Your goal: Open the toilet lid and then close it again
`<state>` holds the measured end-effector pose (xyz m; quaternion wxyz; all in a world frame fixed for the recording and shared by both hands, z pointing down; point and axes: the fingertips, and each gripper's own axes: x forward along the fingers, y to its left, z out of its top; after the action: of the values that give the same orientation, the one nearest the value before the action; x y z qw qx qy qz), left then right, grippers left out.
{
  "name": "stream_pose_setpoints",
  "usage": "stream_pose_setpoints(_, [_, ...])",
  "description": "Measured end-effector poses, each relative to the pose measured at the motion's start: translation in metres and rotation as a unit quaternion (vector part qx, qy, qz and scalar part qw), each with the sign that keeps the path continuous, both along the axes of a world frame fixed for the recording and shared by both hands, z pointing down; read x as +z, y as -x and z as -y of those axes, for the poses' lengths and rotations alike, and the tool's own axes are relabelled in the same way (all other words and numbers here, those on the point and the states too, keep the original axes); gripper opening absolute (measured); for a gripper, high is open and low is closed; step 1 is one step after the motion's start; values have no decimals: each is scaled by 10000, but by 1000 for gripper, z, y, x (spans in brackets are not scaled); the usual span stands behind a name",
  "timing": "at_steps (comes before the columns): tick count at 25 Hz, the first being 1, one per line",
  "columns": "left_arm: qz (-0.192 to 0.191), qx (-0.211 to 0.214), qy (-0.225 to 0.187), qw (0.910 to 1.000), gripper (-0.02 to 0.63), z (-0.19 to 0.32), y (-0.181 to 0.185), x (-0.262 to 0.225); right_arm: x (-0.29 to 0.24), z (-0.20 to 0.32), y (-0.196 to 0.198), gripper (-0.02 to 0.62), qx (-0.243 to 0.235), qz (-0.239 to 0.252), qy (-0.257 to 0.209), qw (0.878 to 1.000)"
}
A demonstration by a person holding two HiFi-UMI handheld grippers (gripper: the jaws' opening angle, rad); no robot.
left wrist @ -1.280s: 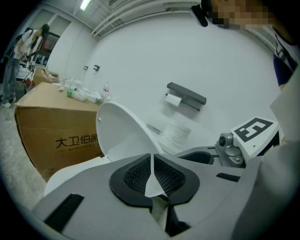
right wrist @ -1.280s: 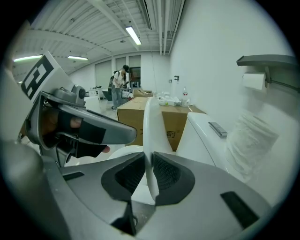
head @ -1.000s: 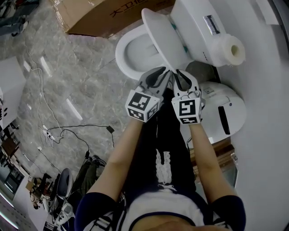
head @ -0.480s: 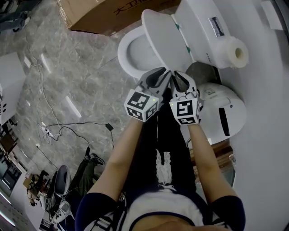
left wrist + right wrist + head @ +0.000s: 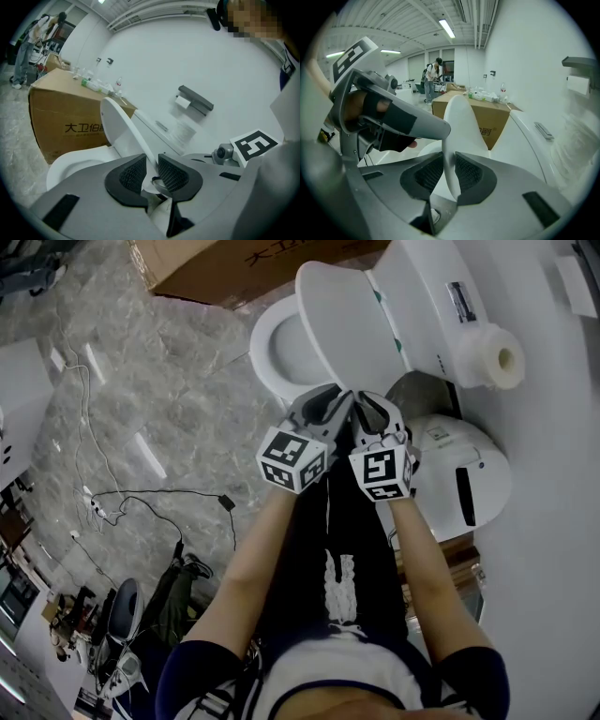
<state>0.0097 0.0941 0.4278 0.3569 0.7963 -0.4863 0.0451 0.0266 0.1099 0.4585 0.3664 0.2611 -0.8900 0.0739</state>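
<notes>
Head view, two claws (image 5: 328, 403) (image 5: 372, 409), one toilet lid (image 5: 349, 326)

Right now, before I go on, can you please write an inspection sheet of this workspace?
Surface: grey stone floor, no spill seen.
Job's things: toilet, its lid raised at a tilt.
Clutter: box, paper roll, bin.
Grippers: left gripper and right gripper have the lid's edge between their jaws, which have just been opening; left shows gaps, right pads look on the lid.
Cables: cable loose on the floor.
Surroundings: white wall; person standing far off.
</notes>
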Motion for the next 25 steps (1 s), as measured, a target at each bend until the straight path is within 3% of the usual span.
stream_pose_setpoints(25, [222, -349, 721, 9965, 91, -34, 47, 41, 32, -35, 42, 77, -1059, -256, 849, 9904])
